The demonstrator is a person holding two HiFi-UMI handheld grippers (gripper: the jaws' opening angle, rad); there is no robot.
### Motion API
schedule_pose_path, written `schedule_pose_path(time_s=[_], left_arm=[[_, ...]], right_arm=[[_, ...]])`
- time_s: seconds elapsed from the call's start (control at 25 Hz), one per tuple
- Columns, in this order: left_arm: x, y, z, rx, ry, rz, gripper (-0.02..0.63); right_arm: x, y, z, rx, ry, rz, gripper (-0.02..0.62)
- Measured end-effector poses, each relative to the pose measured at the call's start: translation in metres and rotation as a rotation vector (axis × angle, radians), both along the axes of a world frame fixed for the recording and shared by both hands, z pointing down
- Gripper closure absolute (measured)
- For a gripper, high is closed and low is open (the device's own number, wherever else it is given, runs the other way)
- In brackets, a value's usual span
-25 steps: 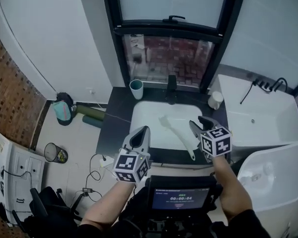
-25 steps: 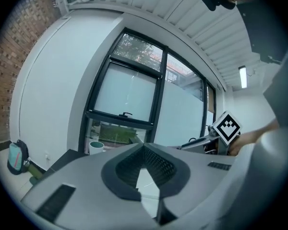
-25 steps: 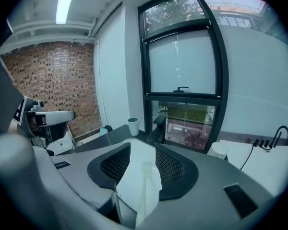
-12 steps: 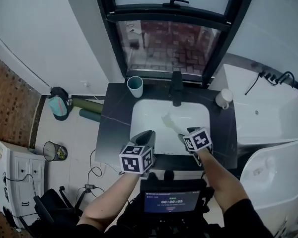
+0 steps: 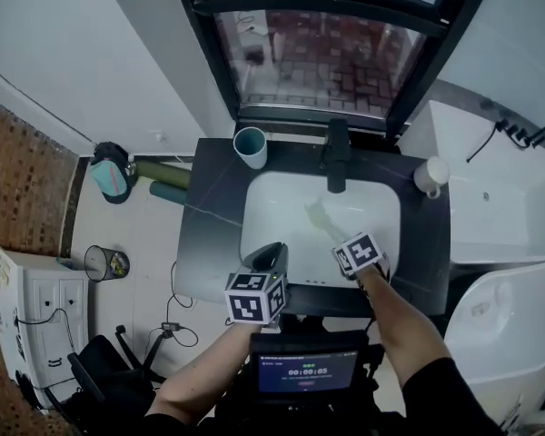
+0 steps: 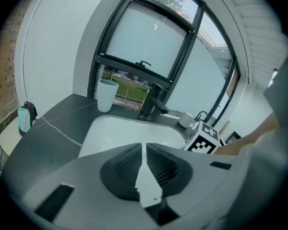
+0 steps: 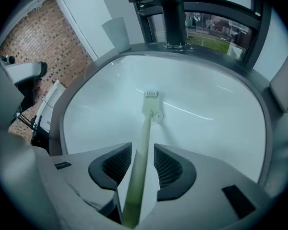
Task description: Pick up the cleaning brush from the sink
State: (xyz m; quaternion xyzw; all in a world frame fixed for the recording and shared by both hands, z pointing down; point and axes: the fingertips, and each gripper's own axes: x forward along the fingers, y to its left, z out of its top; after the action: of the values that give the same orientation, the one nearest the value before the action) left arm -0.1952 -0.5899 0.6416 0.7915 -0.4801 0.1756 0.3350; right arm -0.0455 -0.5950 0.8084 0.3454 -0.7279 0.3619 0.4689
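Observation:
A pale green cleaning brush [image 5: 325, 225] lies in the white sink [image 5: 272, 198], bristle head toward the faucet. In the right gripper view its handle [image 7: 143, 143] runs back between the jaws, and its head rests near the drain. My right gripper [image 5: 348, 245] hangs steeply down over the handle's near end. Its jaws [image 7: 143, 151] are closing around the handle, with a gap still showing on the right side. My left gripper [image 5: 271, 251] hovers at the sink's front left rim, shut [image 6: 144, 150] with nothing in it.
A black faucet [image 5: 338, 162] stands at the back of the basin. On the dark counter [image 5: 209, 234] sit a teal cup [image 5: 251, 146] at back left and a white cup [image 5: 428, 176] at right. A white tub [image 5: 509, 216] adjoins the counter on the right.
Both grippers have come down toward the sink. The right one dropped from above the front rim onto the brush handle, which now lies between its jaws.

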Motion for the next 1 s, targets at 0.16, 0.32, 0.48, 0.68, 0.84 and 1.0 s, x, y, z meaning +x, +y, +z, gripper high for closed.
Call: schedule_pose_path(time_s=[0.16, 0.32, 0.48, 0.68, 0.84, 1.0], left_arm=[[-0.001, -0.004, 0.005, 0.000, 0.009, -0.007, 0.571], [0.001, -0.001, 0.000, 0.006, 0.031, 0.001, 0.571], [-0.006, 0.008, -0.015, 0.030, 0.050, 0.014, 0.571], [-0.021, 0.026, -0.041, 0.080, 0.099, 0.004, 0.571], [-0.020, 0.047, -0.056, 0.115, 0.136, 0.000, 0.575], [0.000, 0.082, -0.087, 0.201, 0.118, 0.057, 0.594]], right_arm=[[-0.002, -0.007, 0.008, -0.004, 0.027, 0.010, 0.532], [0.000, -0.006, 0.004, -0.008, 0.040, 0.031, 0.535], [0.002, 0.004, -0.014, -0.002, 0.044, 0.081, 0.537], [-0.006, 0.021, -0.063, 0.090, -0.026, 0.145, 0.537], [0.012, 0.062, -0.099, 0.141, -0.049, 0.193, 0.537], [0.034, 0.110, -0.141, 0.196, -0.069, 0.185, 0.537]])
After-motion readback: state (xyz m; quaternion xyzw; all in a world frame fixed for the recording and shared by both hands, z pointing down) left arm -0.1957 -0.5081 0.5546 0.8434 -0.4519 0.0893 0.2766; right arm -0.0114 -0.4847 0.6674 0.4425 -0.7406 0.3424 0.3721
